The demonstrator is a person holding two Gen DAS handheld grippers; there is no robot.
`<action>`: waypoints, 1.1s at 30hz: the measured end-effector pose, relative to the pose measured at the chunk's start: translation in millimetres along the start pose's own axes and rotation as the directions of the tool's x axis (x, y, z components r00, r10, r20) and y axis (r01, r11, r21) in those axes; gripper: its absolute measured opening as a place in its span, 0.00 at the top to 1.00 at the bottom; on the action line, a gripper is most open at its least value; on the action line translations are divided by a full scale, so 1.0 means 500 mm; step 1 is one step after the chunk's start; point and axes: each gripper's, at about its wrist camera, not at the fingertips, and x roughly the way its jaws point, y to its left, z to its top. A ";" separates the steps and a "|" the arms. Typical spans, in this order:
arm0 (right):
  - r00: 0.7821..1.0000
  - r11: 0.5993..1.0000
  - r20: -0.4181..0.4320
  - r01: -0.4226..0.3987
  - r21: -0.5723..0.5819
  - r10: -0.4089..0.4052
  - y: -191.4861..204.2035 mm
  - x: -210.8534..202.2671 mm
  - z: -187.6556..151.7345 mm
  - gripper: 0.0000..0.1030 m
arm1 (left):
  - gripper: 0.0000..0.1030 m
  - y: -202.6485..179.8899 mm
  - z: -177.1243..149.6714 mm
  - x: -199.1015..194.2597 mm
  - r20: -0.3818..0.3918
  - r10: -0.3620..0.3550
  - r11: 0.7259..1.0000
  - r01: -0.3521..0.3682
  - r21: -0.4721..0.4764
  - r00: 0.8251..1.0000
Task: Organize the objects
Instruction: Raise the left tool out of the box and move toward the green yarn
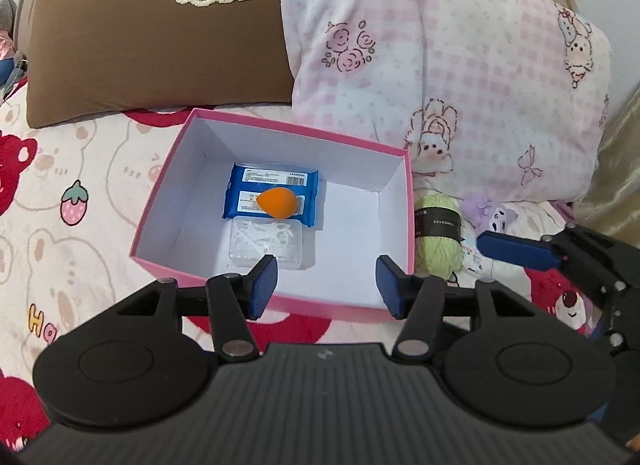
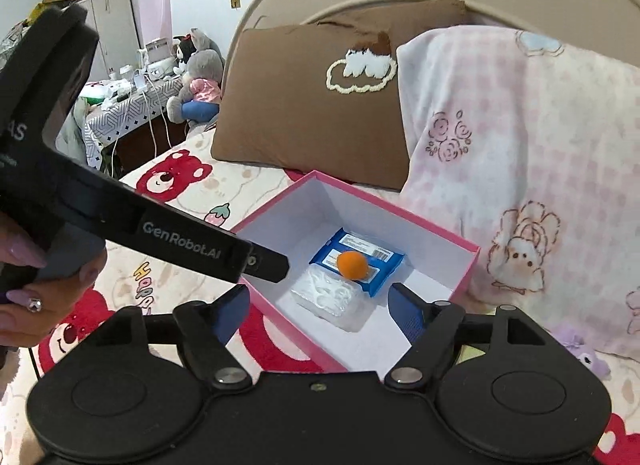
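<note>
A pink box with a white inside sits on the bed; it also shows in the right wrist view. Inside lie a blue packet, an orange sponge egg on top of it, and a clear case of floss picks. A green yarn ball with a black band lies on the bed just right of the box. My left gripper is open and empty over the box's near edge. My right gripper is open and empty above the box's near corner; one blue pad of it shows beside the yarn.
A brown pillow and a pink checked pillow lean on the headboard behind the box. A purple plush toy lies right of the yarn. The bedsheet has bear prints. A cluttered side table stands left of the bed.
</note>
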 end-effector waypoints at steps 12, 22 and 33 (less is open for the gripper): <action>1.000 0.999 0.020 -0.013 -0.046 0.014 0.001 -0.134 -0.046 0.22 | 0.29 -0.075 -0.060 -0.101 0.046 -0.027 0.989 0.020 0.144 0.999; 0.999 0.998 0.006 0.044 -0.040 -0.044 -0.027 -0.193 -0.111 0.22 | 0.29 -0.127 -0.123 -0.124 0.028 -0.040 0.969 0.031 0.245 0.999; 0.998 0.998 -0.031 0.062 -0.026 -0.063 -0.048 -0.226 -0.187 0.22 | 0.24 -0.161 -0.177 -0.133 -0.030 -0.096 0.958 0.100 0.269 0.995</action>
